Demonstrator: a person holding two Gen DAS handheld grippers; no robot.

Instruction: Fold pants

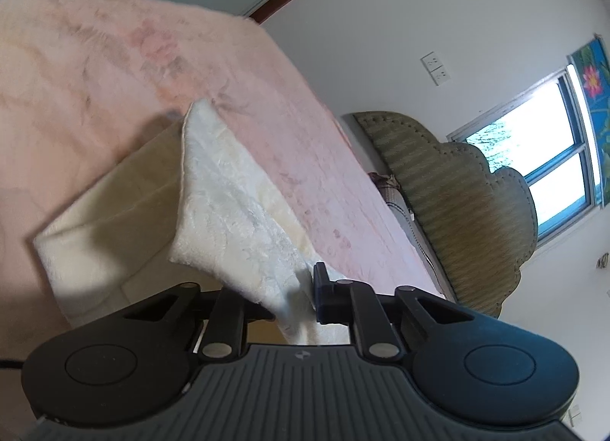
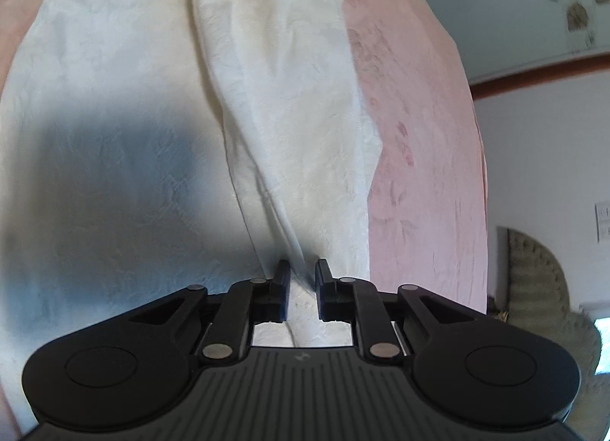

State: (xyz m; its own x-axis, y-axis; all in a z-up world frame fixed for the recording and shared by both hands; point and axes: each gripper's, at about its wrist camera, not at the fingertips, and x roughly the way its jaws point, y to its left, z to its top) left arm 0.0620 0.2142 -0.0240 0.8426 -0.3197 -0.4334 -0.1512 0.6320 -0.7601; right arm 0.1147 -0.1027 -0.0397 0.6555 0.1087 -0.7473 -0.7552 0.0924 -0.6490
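My left claw [image 1: 293, 294] is clamped on a lifted fold of the cream pants [image 1: 225, 189], which trail forward from it onto the pink bed [image 1: 95, 71]. My right claw [image 2: 302, 284] pinches another ridge of the pants, the rest spread ahead.

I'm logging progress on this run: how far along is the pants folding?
Partly done: the cream pants lie in a flattened panel on the pink bedspread. In hand: the left gripper and right gripper each pinch a raised fold of the fabric. Left: laying that lifted part down and squaring it; how many folds remain is unclear.
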